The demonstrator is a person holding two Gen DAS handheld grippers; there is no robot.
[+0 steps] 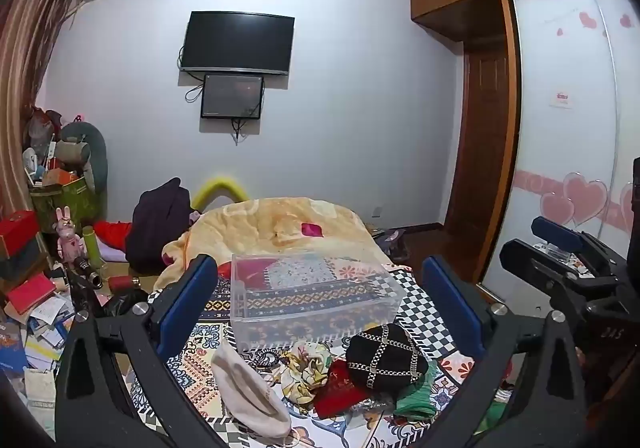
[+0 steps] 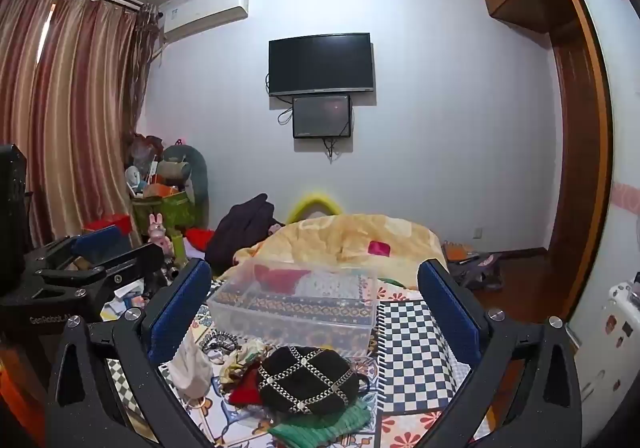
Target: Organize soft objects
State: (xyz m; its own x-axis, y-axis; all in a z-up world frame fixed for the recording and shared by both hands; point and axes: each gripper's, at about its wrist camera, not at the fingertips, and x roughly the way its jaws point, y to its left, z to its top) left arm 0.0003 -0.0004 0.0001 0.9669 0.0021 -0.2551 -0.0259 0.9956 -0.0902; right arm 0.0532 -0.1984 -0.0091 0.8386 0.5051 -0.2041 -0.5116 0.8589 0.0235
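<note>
Soft items are heaped at 6 o'clock: a black studded hat (image 2: 306, 380) is seen atop a green knit (image 2: 320, 426). Both the left gripper (image 1: 320, 312) and right gripper (image 2: 314, 312) are held spread wide, nothing grasped, with the clear box (image 2: 296, 304) at 12 o'clock.

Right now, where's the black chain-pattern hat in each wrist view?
Left wrist: black hat lower right of centre, on the pile of soft items, near the right finger.
Right wrist: black hat bottom centre, between the fingers.
Shared landmark: clear plastic bin sits just behind it in both.

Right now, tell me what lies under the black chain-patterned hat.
Under the black chain-patterned hat lie a green knitted piece and a red cloth; anything beneath its middle is hidden.
</note>
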